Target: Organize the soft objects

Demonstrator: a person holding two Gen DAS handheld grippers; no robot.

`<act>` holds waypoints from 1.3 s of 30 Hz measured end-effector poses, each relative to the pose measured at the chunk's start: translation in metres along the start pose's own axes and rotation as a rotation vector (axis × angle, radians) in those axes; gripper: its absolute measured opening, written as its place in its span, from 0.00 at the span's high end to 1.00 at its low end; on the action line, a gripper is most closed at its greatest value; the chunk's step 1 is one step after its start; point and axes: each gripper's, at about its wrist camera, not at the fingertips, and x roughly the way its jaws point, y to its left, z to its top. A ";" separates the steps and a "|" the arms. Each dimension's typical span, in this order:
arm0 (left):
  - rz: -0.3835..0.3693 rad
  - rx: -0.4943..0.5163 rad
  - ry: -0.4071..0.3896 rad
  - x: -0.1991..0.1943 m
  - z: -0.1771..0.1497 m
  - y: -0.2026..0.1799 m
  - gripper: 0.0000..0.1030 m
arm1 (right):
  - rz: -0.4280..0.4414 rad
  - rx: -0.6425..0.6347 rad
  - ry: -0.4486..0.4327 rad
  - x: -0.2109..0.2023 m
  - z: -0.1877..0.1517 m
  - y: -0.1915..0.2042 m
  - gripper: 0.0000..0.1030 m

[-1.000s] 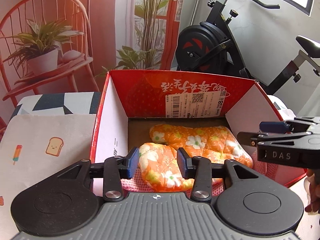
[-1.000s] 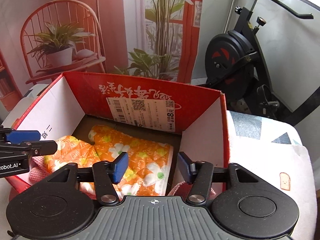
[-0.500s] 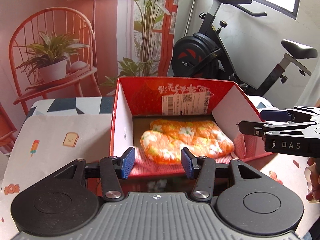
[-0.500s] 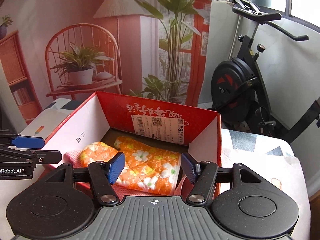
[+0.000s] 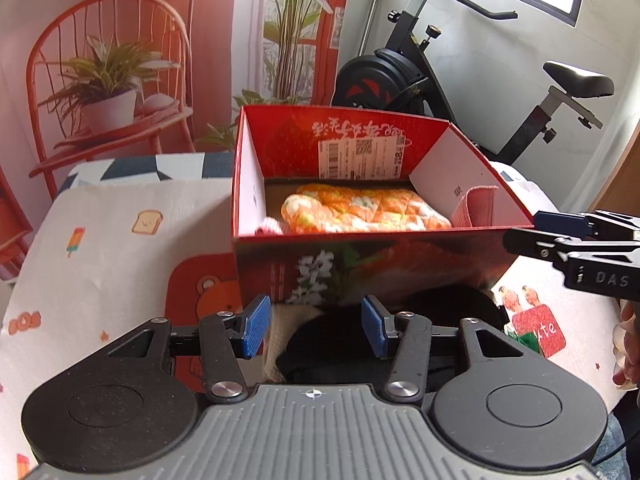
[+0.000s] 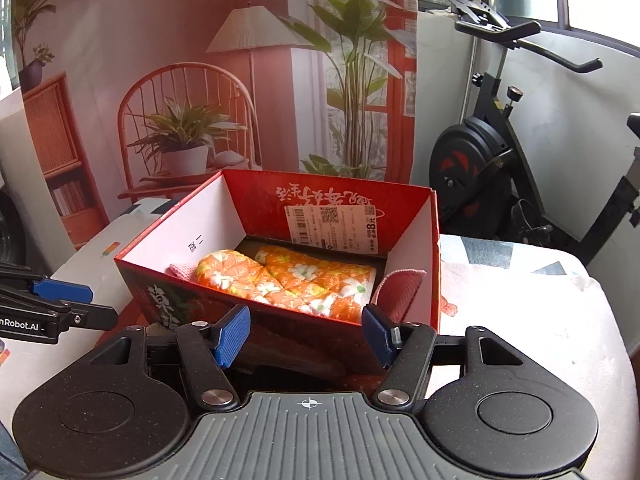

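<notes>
A red cardboard box (image 5: 400,256) (image 6: 168,280) stands on the table. In it lies an orange flowered quilted cloth (image 5: 368,208) (image 6: 296,280) on a pink cloth (image 5: 476,204) (image 6: 400,288). In front of the box lie a black soft item (image 5: 320,344) and a cream cloth (image 5: 280,328). My left gripper (image 5: 316,330) is open and empty just above them. My right gripper (image 6: 310,338) is open and empty in front of the box, and shows at the right of the left wrist view (image 5: 532,236).
The table has a white cartoon-print cover (image 5: 120,240) (image 6: 520,300). Behind it hangs a printed backdrop with a chair and plants (image 5: 120,80). An exercise bike (image 5: 420,72) (image 6: 500,152) stands at the back right.
Both grippers have pulled back out of the box and risen, staying open. The orange cloth stays in the box. The black and cream items have come into view.
</notes>
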 end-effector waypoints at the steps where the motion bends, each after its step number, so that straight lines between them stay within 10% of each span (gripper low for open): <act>1: -0.001 -0.005 0.007 0.002 -0.004 0.002 0.49 | 0.002 0.005 -0.006 -0.002 -0.005 -0.002 0.43; 19: -0.080 -0.144 0.108 0.055 -0.046 0.032 0.48 | 0.034 0.126 0.129 0.033 -0.083 -0.032 0.43; 32: -0.211 -0.381 0.177 0.076 -0.046 0.062 0.48 | 0.091 0.196 0.185 0.060 -0.087 -0.035 0.48; 39: -0.214 -0.351 0.169 0.076 -0.042 0.049 0.52 | 0.099 0.216 0.181 0.060 -0.083 -0.032 0.54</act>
